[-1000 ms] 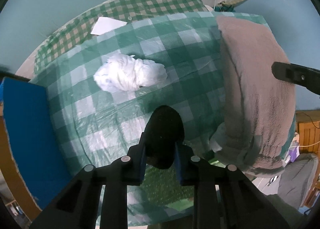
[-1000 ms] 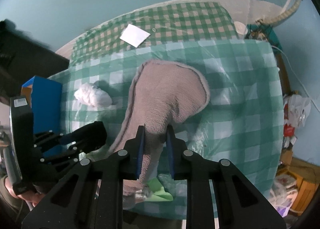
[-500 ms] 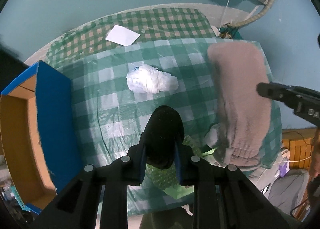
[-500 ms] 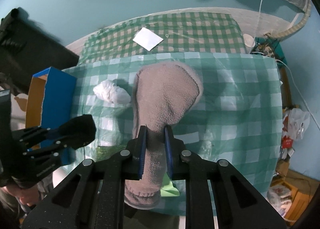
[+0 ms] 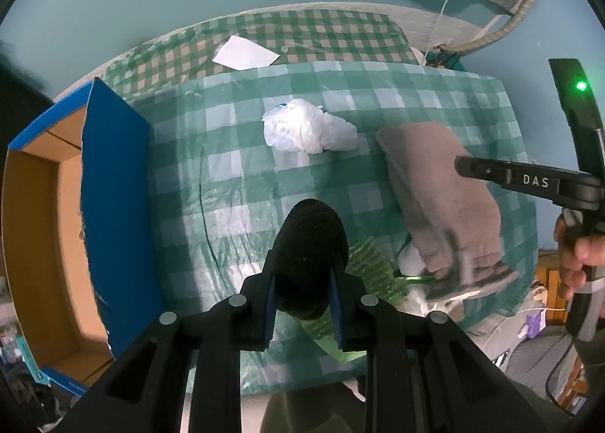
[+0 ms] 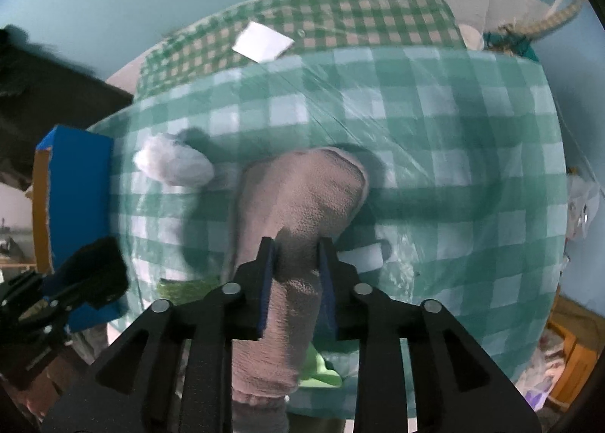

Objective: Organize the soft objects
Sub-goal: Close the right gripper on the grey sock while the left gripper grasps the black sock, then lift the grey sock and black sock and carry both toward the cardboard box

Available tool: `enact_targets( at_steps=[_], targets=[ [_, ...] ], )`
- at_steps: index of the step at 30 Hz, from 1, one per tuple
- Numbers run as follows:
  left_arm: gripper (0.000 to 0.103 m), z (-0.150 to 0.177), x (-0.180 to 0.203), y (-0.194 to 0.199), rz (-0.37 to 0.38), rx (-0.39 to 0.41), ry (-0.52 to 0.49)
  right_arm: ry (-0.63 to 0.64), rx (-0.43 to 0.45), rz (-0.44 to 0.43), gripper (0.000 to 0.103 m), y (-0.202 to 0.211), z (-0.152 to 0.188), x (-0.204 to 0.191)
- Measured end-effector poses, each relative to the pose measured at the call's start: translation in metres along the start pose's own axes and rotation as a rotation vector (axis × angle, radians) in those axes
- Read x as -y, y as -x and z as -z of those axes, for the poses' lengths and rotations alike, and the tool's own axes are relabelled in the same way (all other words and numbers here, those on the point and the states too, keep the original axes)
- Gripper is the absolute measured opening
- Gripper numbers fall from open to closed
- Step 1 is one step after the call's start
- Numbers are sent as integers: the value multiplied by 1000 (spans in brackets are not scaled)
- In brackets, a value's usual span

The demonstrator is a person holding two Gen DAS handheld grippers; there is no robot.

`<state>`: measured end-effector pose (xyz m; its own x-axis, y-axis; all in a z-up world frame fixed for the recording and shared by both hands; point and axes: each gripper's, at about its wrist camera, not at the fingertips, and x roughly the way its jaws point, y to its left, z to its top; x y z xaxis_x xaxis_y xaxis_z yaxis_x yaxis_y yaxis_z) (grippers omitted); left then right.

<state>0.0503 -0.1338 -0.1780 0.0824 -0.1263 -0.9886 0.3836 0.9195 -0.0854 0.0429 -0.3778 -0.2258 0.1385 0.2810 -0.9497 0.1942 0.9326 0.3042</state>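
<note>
1. The left gripper (image 5: 302, 282) clenches a black foam piece (image 5: 308, 244) above the green-checked table (image 5: 435, 93).
2. The right gripper (image 6: 297, 274), jaws just opening, straddles a grey fleece sock (image 6: 302, 198) lying on the cloth; the pads look clear of it.
3. A white crumpled wad (image 5: 306, 127) sits near the blue box (image 5: 113, 183).

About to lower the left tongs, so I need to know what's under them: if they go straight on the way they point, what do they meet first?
Probably bare checked tablecloth, past the black soft object held in the left tongs. Depth is unclear.
</note>
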Motion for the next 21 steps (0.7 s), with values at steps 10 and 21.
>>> enact_targets(
  at_steps=[10,21],
  targets=[
    [23,3,-3,-4,-9,-14,3,-48,-100,24,69,-21,12,11],
    [24,1,0,-2,-10,-11,-10,-65,-112,-24,26,-30,17,8]
  ],
)
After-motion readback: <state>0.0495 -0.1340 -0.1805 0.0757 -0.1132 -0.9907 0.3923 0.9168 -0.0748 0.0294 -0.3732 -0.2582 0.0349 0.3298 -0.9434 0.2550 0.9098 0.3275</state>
